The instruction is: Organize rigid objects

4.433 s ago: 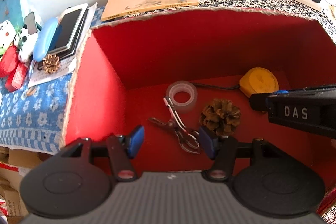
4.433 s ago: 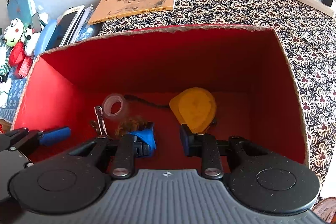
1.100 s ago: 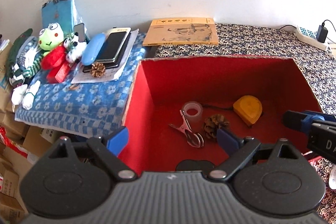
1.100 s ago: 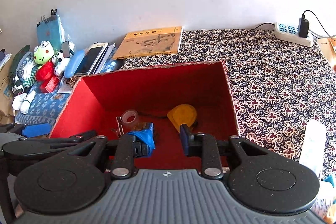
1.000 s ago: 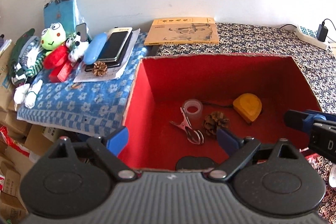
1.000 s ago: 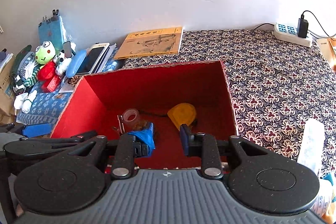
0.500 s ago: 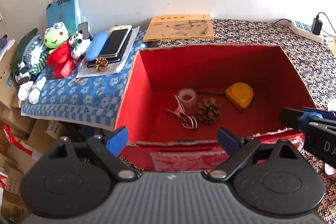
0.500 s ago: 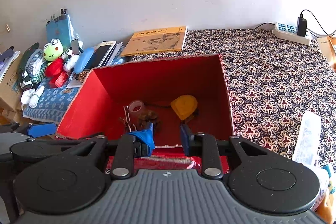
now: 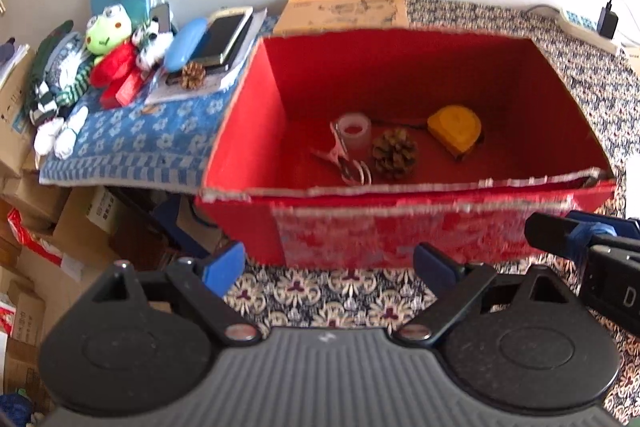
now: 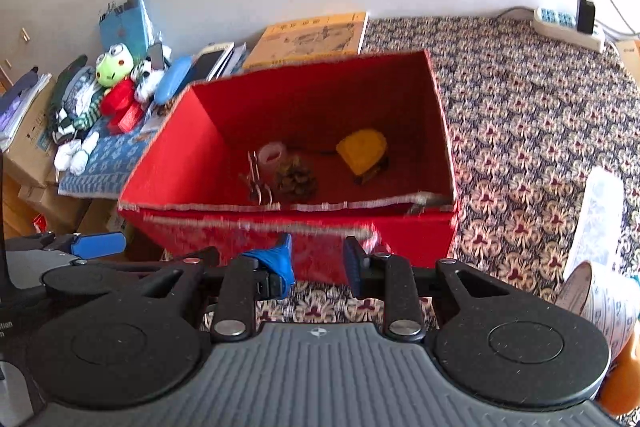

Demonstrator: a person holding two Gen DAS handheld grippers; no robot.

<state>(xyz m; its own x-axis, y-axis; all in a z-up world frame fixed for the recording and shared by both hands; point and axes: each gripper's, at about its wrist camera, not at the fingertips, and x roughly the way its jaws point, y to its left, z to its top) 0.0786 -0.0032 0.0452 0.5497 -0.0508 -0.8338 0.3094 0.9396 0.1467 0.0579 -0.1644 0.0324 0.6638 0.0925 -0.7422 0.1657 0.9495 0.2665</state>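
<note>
**Next loose item to be fetched with both grippers empty**

The left gripper (image 9: 330, 265) is held wide apart, the right gripper (image 10: 318, 261) narrowly parted, neither holding anything. Tape roll (image 9: 353, 131), clip (image 9: 344, 161), pine cone (image 9: 394, 153) and tape measure (image 9: 456, 131) lie mid-floor in the red box (image 9: 400, 231). A second pine cone (image 9: 193, 75) is left outside, beyond the box's left wall; it is best approached from above.

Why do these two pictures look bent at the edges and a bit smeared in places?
Both views are fisheye, so straight lines bow and the corners go dark. In the left wrist view the red box has a smeared near rim, likely motion blur; the pine cone inside stays fairly crisp. In the right wrist view the same rim streaks, and daylight washes out the white bottle at right.
</note>
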